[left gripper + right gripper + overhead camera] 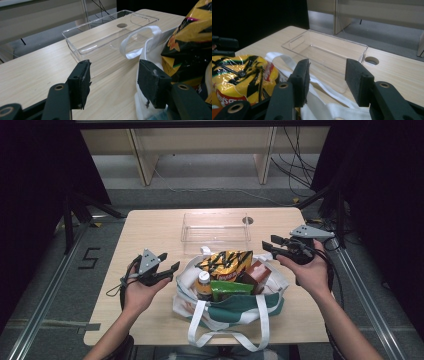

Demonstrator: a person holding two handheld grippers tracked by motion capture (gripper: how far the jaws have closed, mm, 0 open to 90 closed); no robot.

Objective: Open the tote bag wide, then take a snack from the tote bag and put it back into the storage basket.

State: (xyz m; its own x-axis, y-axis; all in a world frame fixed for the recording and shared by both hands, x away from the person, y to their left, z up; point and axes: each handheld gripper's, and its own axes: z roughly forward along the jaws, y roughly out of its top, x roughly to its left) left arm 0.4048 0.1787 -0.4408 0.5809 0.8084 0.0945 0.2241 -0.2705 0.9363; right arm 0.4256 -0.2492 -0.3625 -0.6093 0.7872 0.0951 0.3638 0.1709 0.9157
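Note:
A white and green tote bag (pixel 230 309) stands open on the wooden table (pixel 150 230). A yellow and black chip bag (pixel 225 262), a white-capped bottle (pixel 203 282), a green packet (pixel 231 288) and a red-brown packet (pixel 258 272) fill it. My left gripper (pixel 167 262) hovers open just left of the bag, nothing between its jaws. My right gripper (pixel 269 244) hangs open above the bag's right rim, also empty. In the left gripper view my left gripper (pixel 113 63) frames bare table beside a white bag handle (pixel 132 54) and the chip bag (pixel 190 37). In the right gripper view my right gripper (pixel 327 62) looks over the chip bag (pixel 239 72).
An empty clear plastic bin (pixel 186 227) sits behind the bag at the table's far middle; its rim (pixel 72 41) (pixel 337 37) lies ahead of both grippers. A round cable hole (pixel 247 220) is beside it. Black curtains and stand legs flank the table.

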